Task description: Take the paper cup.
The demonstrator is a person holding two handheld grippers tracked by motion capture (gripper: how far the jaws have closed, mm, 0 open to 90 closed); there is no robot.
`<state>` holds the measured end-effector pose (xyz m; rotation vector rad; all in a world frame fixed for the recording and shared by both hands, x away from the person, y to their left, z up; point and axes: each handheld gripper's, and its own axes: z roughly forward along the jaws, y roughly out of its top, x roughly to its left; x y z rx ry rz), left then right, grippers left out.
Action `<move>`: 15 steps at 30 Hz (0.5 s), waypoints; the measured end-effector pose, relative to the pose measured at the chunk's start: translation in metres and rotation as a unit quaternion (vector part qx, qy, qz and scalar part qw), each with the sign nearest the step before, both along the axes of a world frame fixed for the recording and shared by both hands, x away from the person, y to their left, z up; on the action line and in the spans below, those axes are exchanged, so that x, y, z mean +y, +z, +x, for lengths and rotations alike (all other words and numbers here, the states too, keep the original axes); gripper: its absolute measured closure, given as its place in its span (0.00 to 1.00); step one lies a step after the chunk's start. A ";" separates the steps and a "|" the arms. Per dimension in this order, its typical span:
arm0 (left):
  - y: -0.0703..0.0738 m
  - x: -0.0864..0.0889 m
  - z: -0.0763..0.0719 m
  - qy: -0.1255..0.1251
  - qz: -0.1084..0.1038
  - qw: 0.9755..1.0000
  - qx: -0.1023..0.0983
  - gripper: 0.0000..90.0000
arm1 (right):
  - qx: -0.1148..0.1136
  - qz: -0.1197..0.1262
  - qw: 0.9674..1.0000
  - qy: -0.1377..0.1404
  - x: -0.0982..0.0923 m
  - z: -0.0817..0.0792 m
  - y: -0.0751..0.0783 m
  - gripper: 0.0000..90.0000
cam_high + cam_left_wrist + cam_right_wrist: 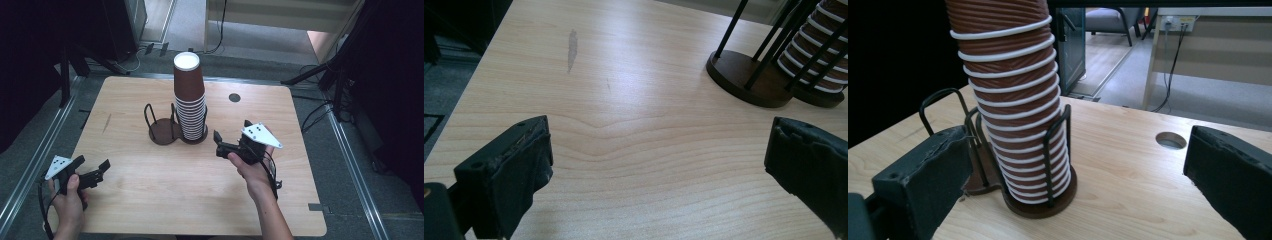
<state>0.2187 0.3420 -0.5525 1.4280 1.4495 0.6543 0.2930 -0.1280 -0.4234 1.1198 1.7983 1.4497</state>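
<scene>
Brown paper cups [190,100] with white rims stand nested upside down in a tall stack, seated in the right ring of a dark wire holder [172,127] on our wooden counter [150,200]. We hold the right gripper [231,135] just to the right of that holder, its fingers [1233,175] spread wide and empty, facing the stack. Our left gripper [92,167] rests well away from the holder, near the counter's front left corner, fingers [519,170] likewise apart, holding nothing.
</scene>
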 end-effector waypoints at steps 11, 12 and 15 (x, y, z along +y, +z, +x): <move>0.000 0.000 0.000 0.000 0.001 1.000 0.001 0.00 | 0.007 0.017 1.000 0.012 0.022 0.008 0.004 0.00; 0.000 0.000 0.000 0.001 0.001 1.000 0.001 0.00 | 0.006 0.017 1.000 0.012 0.023 0.010 0.004 0.00; 0.000 0.000 0.000 0.002 0.004 1.000 0.003 0.00 | 0.007 0.016 1.000 0.016 0.028 0.011 0.004 0.00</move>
